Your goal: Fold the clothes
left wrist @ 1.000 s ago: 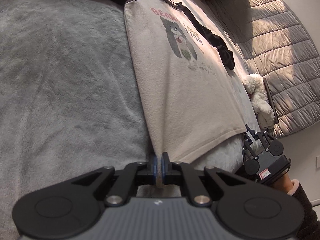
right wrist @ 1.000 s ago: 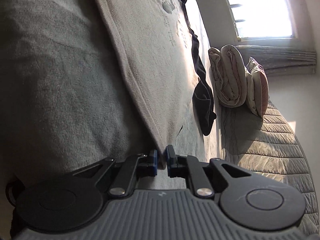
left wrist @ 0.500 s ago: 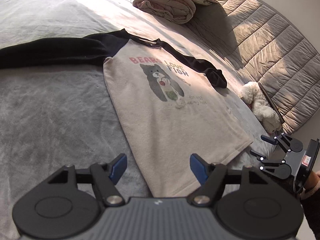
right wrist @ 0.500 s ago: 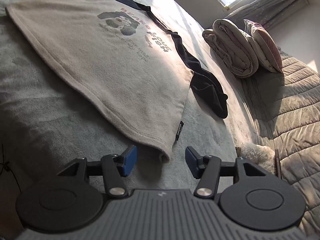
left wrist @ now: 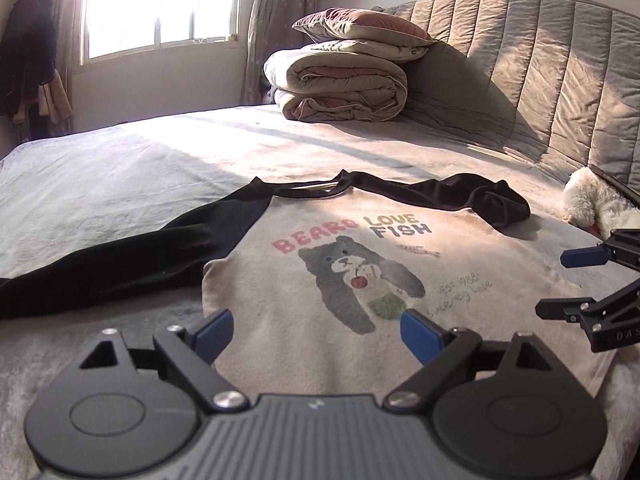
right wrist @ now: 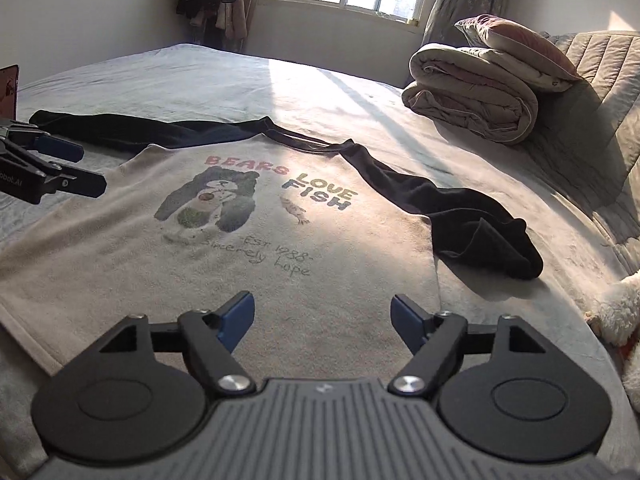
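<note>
A beige shirt [left wrist: 328, 300] with a bear print and black sleeves lies flat, face up, on the bed; the right wrist view shows it too [right wrist: 248, 248]. One sleeve [left wrist: 100, 268] stretches out to the left, and the other [right wrist: 480, 232] is bunched at the right. My left gripper [left wrist: 316, 332] hovers over the hem's left part, jaws still opening, nothing pressed between them. Over the hem's right part my right gripper [right wrist: 323, 320] hangs with jaws also opening and free of the cloth. Each gripper shows in the other's view [left wrist: 568, 282] [right wrist: 80, 168].
A folded duvet [left wrist: 340, 92] with a pillow [left wrist: 360, 30] on top sits at the bed's far side by the quilted headboard [left wrist: 540, 80]. A white plush toy [left wrist: 592, 204] lies at the right edge. Clothes [left wrist: 24, 60] hang beside the window.
Both grippers were shut on the shirt's hem, then opened and let it go. They rose, pulled back and rolled level, and the shirt now rests flat.
</note>
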Tool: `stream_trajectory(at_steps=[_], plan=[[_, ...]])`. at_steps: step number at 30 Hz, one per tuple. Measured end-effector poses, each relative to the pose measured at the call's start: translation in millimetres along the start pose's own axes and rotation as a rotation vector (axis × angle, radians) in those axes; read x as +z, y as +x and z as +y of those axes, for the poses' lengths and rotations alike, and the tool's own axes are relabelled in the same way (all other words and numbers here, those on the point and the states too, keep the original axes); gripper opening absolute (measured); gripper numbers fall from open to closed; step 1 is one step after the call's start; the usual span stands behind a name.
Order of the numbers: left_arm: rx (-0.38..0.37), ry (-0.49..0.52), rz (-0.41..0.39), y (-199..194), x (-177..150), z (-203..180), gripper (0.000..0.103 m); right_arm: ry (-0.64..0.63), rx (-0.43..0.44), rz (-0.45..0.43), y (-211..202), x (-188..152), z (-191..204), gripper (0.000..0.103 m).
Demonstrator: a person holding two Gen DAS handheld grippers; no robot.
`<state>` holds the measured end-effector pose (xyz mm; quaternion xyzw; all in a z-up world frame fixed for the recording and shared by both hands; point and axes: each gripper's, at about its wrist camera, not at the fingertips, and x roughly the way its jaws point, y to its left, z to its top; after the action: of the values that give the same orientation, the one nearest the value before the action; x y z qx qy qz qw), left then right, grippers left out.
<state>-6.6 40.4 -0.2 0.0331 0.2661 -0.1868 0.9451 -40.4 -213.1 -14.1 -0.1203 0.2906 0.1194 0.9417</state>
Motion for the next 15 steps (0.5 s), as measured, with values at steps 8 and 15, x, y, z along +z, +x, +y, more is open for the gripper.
stream_trajectory(at_steps=[8, 15], plan=[[0.004, -0.075, 0.038, 45.8, -5.1, 14.5, 0.102, 0.117, 0.016, -0.035, 48.8, 3.2, -25.6, 0.103], [-0.033, -0.03, 0.11, 55.5, -21.2, 25.1, 0.102, 0.209, 0.062, 0.025, 61.8, -13.4, -51.0, 0.103]])
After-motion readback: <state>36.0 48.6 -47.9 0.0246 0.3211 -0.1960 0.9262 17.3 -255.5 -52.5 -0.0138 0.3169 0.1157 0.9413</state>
